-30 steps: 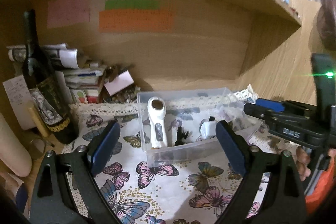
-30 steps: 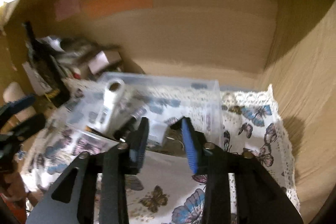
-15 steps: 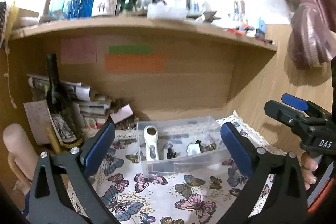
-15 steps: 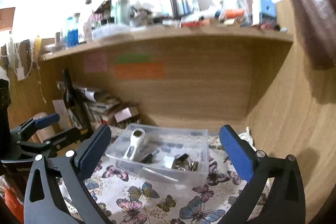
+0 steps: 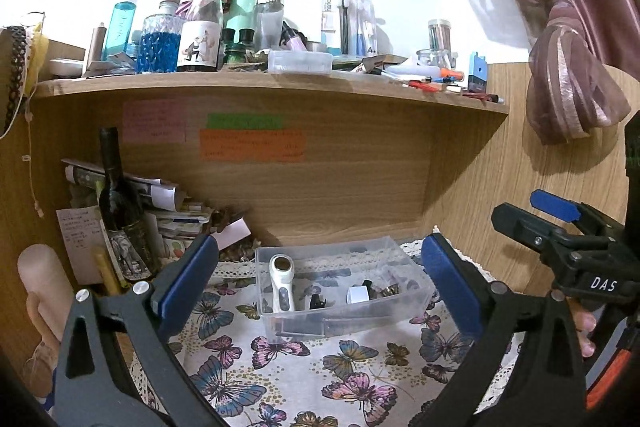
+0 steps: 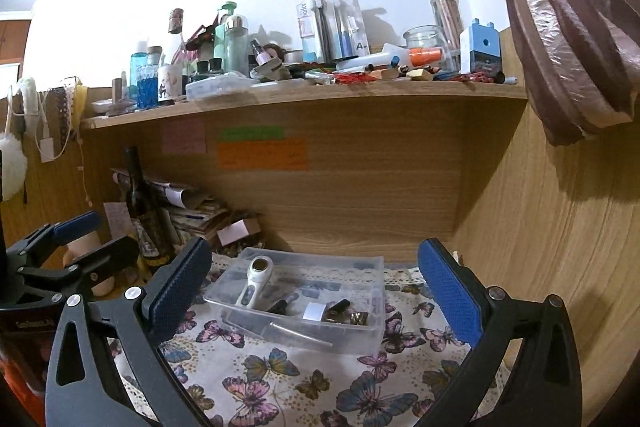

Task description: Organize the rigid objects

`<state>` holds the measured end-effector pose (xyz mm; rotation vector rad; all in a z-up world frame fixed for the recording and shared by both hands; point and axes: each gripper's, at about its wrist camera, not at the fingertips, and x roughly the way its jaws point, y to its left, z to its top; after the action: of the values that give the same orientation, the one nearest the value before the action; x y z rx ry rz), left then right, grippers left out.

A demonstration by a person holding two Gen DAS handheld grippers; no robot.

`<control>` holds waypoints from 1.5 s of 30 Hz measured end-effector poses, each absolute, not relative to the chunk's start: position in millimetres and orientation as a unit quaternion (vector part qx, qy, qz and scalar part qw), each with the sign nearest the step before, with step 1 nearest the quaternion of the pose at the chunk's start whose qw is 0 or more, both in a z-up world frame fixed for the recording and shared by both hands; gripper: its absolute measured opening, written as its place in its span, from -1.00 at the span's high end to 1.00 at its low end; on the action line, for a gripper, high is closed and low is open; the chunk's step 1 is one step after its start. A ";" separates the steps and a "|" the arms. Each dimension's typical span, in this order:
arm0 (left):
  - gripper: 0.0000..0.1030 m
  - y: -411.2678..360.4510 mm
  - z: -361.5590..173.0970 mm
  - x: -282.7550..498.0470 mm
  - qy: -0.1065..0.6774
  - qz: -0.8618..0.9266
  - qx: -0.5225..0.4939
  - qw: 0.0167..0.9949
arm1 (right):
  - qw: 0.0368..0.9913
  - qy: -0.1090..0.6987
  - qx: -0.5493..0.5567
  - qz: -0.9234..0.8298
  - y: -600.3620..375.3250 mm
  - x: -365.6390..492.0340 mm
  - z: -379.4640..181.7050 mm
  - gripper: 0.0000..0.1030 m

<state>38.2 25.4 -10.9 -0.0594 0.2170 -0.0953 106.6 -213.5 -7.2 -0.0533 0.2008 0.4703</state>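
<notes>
Reading "DAS" on right gripper [image 5: 560, 223]; "A+" on pen pack [image 6: 352, 23].

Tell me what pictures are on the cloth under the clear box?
Butterflies, pink, blue and brown, on a pale cloth with a lacy edge. The left wrist view shows them best.

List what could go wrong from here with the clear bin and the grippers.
1. The clear bin sits on a loose butterfly cloth; nudging it could drag the cloth and the bin with it.
2. The dark wine bottle stands upright close to the left gripper; a sideways swing may topple it.
3. The white handheld device leans on the bin wall and could slide.
</notes>
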 end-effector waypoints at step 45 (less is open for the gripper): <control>-1.00 25.6 -13.2 44.3 0.116 -0.054 -0.035 0.991 | 0.969 0.093 -0.024 0.228 -205.4 100.0 -6.5 -1.00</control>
<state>44.3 25.6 -13.2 -0.0707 0.2334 -0.1074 100.0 -205.4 -6.5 -0.0483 0.1889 0.4606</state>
